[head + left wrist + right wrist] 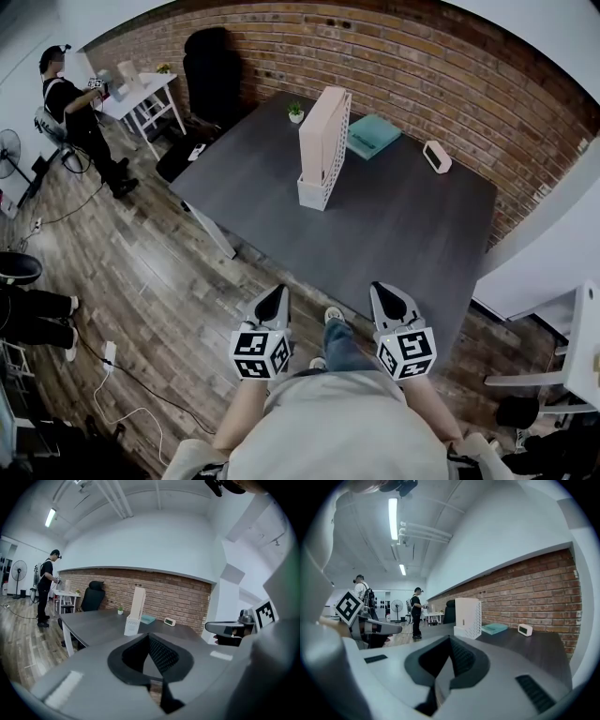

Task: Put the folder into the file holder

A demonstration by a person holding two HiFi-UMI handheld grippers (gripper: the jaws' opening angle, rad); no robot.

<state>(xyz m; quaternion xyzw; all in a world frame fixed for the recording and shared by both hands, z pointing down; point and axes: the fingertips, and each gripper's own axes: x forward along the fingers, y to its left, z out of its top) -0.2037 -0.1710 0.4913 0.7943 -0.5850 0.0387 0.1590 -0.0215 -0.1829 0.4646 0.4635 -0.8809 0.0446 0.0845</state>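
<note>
Across the tabletop [403, 234], by its far edge, the folder [373, 136] lies beside the holder [323, 150], nearer my right gripper [381, 289] than my left gripper [278, 291], both closed and empty.

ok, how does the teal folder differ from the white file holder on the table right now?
The teal folder lies flat on the dark grey table; the white perforated file holder stands upright. The folder is thin and low; the file holder is tall and boxy. The folder lies nearer the brick wall than the file holder. Shared: both rest on the same table, side by side; the folder is not yet in the holder.
</note>
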